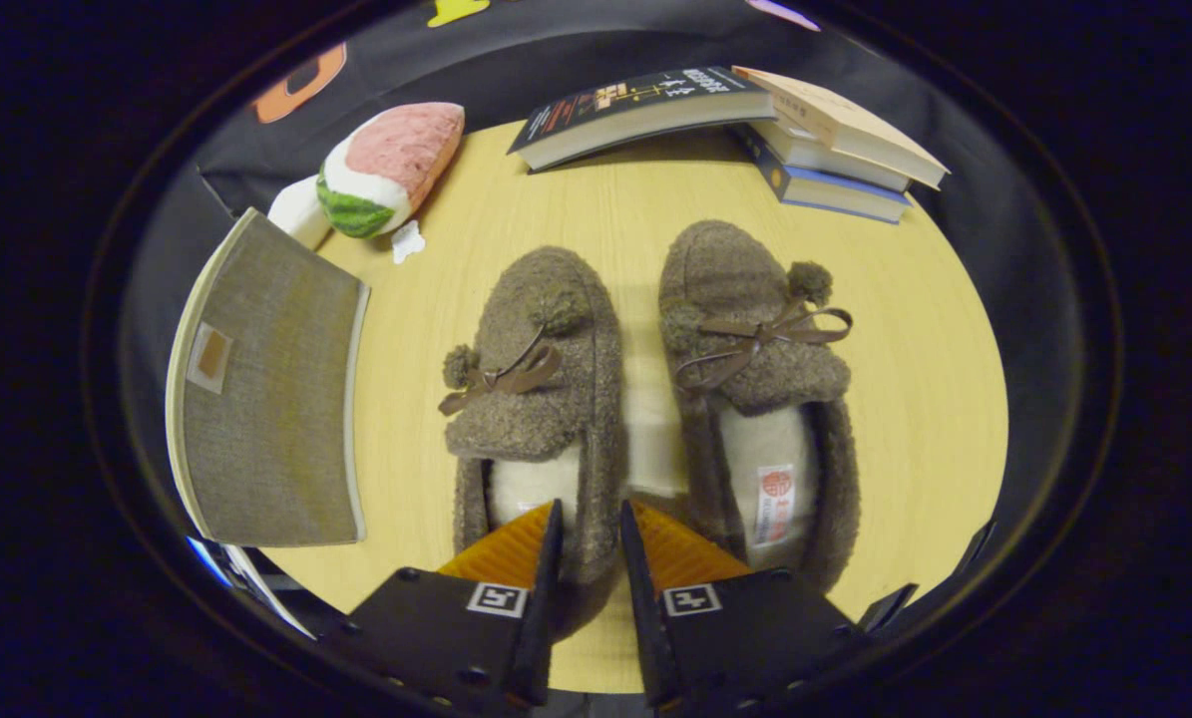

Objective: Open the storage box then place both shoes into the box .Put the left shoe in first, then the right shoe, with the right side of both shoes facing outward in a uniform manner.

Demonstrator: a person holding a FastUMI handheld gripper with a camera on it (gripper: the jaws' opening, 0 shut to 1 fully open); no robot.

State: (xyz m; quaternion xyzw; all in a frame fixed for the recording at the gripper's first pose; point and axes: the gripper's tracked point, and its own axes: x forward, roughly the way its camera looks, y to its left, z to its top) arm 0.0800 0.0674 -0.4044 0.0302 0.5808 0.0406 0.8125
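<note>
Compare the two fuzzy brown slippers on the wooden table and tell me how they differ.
The left fuzzy brown slipper has its inner heel wall between the fingers of the gripper, which look closed on it; the right fuzzy brown slipper lies free beside them. The right slipper's cream insole shows a red-printed label; the left slipper's insole is mostly hidden behind a finger. The left slipper's bow trails towards the grey fabric box, the right's away from it. Both are alike otherwise, toes pointing at the books.
</note>
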